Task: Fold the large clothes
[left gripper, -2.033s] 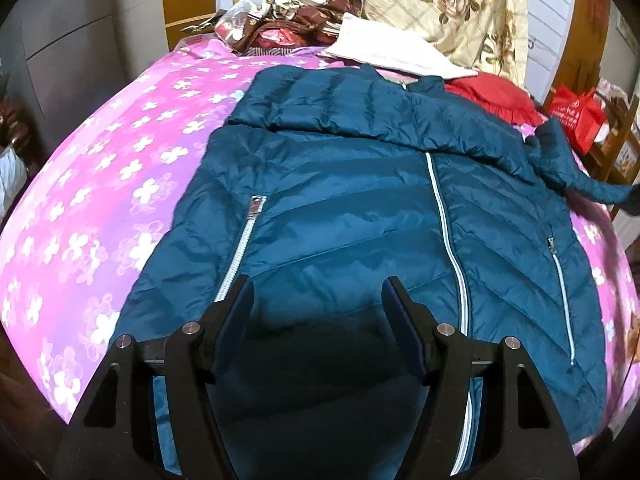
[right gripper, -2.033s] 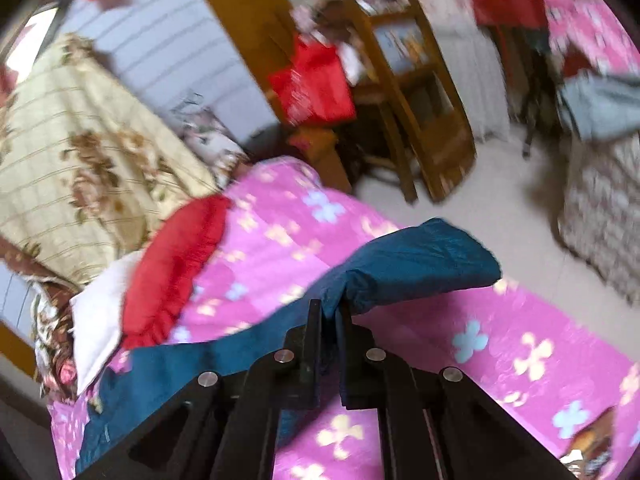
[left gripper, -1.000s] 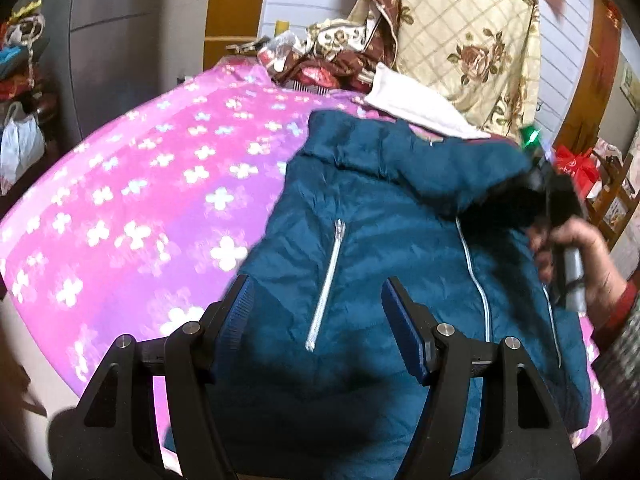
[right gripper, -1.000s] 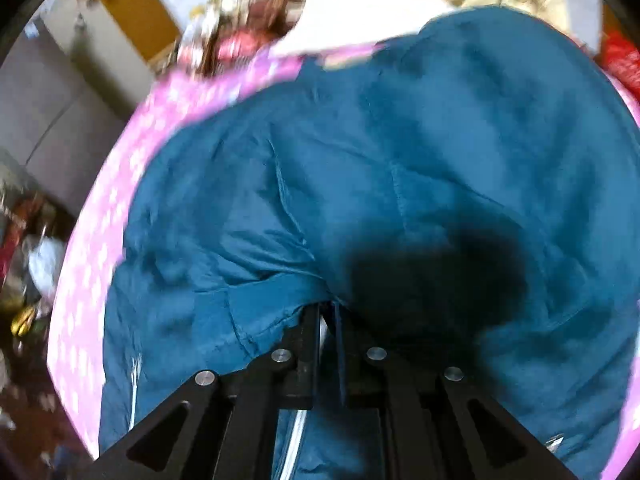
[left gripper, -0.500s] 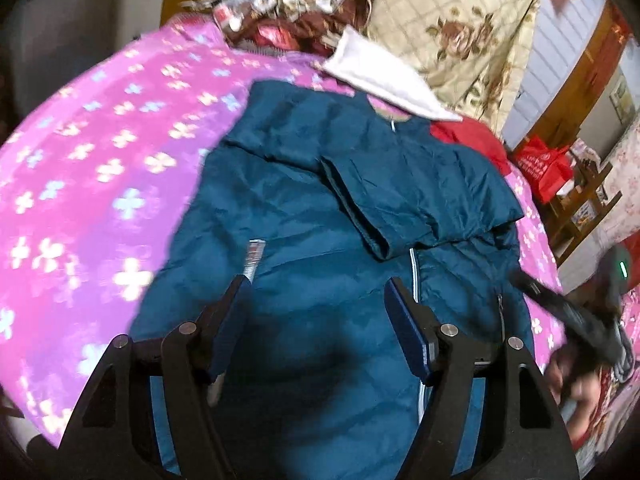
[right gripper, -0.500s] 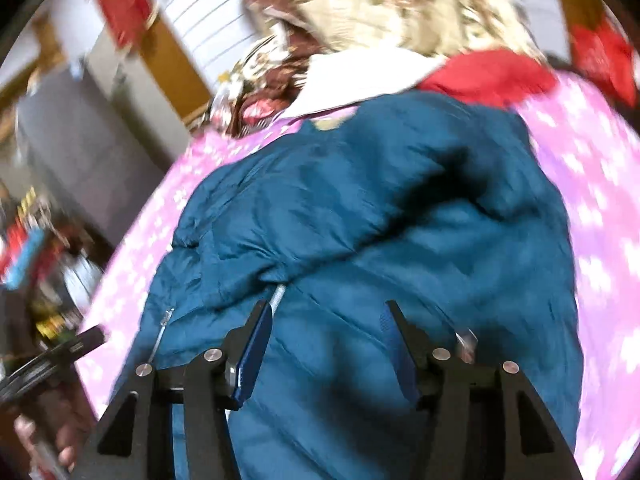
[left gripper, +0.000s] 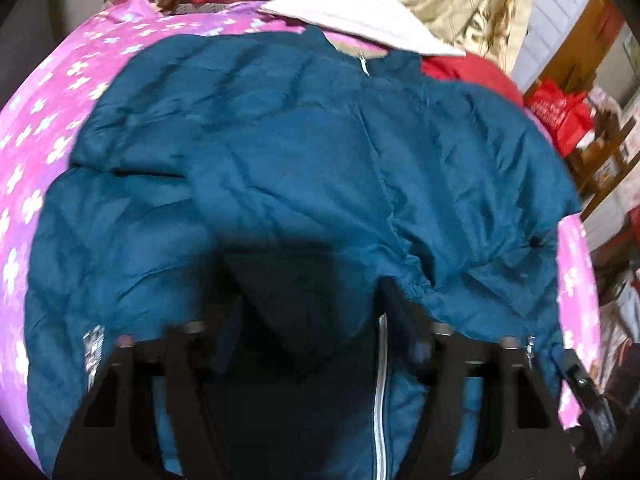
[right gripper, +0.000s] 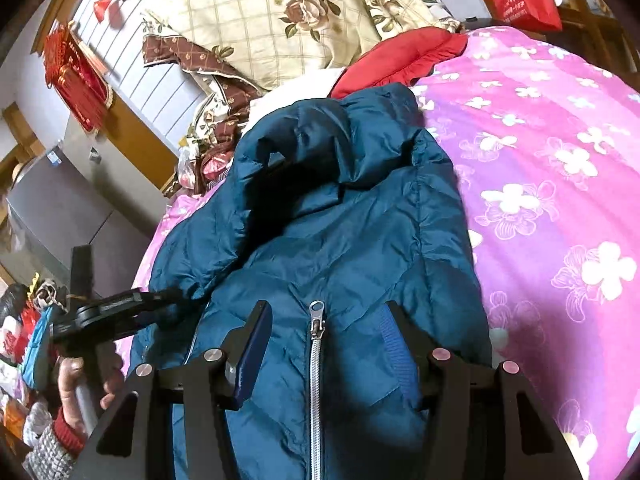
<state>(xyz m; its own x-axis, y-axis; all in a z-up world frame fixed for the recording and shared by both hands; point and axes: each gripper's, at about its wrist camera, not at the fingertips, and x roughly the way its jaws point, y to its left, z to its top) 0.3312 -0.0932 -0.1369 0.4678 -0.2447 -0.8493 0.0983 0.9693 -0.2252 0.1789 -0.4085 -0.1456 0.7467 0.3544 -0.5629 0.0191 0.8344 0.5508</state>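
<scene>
Pink floral bedspread [right gripper: 560, 152]: bears our teal jacket [right gripper: 340, 240], sleeves folded across its front. Right gripper [right gripper: 324, 344]: fingers spread wide, holding nothing, over the zipper [right gripper: 316, 380]. Left gripper [left gripper: 316, 320]: fingers parted; grip indeterminate.

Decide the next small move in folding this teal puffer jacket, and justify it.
Probably draw the right gripper back to the bottom edge of the puffer jacket and close on it, ready to fold towards the collar. The sleeves already lie across the front, and both it and the left gripper are open, with the right above the zipper.
</scene>
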